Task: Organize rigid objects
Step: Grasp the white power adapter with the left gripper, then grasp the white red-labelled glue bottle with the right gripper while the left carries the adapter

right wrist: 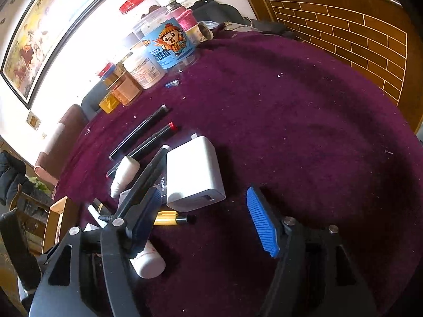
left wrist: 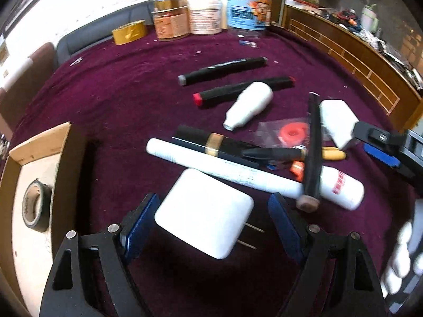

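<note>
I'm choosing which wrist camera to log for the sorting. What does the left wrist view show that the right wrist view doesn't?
Only the left view: a flat white charger with two prongs between the open left gripper, the tape roll in the cardboard box, and the red ring in a bag.
Only the right view: the framed picture and the boxy charger's USB port.
Both: the boxy white charger, two black markers, the small white bottle, the cartoon jar, and the right gripper, open.
</note>
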Demonstrator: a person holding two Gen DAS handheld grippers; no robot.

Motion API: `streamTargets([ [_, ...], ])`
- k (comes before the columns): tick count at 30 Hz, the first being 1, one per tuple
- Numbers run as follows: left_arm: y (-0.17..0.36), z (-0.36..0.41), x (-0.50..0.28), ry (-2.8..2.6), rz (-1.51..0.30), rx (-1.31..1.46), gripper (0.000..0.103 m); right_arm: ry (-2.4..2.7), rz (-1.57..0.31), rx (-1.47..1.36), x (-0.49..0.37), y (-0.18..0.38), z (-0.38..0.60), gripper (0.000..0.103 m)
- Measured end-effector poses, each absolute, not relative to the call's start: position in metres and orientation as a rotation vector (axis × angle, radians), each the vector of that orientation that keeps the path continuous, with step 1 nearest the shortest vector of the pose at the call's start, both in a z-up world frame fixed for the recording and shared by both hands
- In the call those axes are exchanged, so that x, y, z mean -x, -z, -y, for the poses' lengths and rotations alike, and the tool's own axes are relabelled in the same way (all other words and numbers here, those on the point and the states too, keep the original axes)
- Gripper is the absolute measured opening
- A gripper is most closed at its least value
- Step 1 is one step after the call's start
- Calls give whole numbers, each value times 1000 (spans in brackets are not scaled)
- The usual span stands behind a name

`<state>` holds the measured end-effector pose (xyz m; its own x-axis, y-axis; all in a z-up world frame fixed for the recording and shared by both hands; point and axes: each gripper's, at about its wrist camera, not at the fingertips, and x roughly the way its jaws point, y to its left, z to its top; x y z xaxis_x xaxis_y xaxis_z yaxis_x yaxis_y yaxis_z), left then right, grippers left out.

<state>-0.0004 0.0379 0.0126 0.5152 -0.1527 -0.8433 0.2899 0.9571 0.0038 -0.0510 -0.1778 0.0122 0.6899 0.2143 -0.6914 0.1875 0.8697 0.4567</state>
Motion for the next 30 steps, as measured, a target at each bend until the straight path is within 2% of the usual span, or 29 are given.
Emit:
streamTargets([
  [2, -17, -42, 5, 271, -991, -136, 54, -18, -819, -527, 50, -12, 177, 70],
  [12, -44, -81, 44, 374, -1028, 116, 55, -28, -817, -525, 50, -12, 177, 75],
  [23, -70, -115, 88, 401, -963, 151, 55, -220, -890, -513, 65, -13, 152, 74],
  [25, -69, -120, 90, 401, -960, 170, 55, -252, -905, -427, 59, -17, 135, 70],
  [26, -68, -123, 92, 397, -959, 184, 55, -267, -917, -381, 56, -17, 126, 64],
  [28, -67, -130, 95, 394, -959, 209, 55, -280, -946, -281, 51, -16, 106, 44],
  [29, -67, -134, 97, 391, -957, 220, 55, -286, -967, -249, 50, -14, 98, 30],
  [30, -67, -138, 99, 387, -954, 230, 55, -293, -990, -222, 51, -12, 91, 28],
])
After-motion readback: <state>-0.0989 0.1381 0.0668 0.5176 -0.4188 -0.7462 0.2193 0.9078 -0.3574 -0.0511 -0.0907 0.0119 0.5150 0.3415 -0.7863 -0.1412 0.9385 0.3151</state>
